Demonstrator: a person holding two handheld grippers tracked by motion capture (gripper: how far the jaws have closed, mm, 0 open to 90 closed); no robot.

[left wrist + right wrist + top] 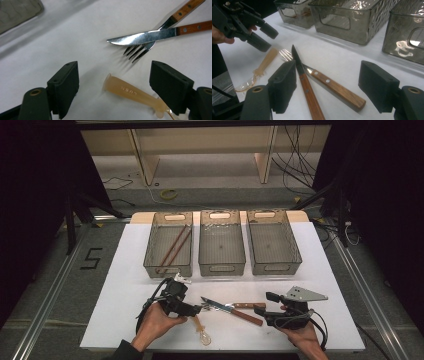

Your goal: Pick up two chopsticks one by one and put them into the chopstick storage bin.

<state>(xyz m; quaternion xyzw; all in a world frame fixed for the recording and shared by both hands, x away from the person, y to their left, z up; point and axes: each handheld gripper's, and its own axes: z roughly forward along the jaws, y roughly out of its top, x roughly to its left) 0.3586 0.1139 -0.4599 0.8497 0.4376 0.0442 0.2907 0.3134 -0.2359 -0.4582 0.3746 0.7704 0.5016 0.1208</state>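
A translucent plastic spoon lies near the table's front edge. Its handle sits between the jaws of my left gripper, which stand open and apart from it. In the high view my left gripper points right, just above the spoon. A steel knife and a fork, both with wooden handles, lie crossed at the middle front. My right gripper is open, with the knife handle and fork handle in front of its jaws. It points left at them.
Three smoked-plastic bins stand in a row at the back: the left one holds two brown chopsticks; the middle bin and the right bin look bare. White table surface spreads to the left.
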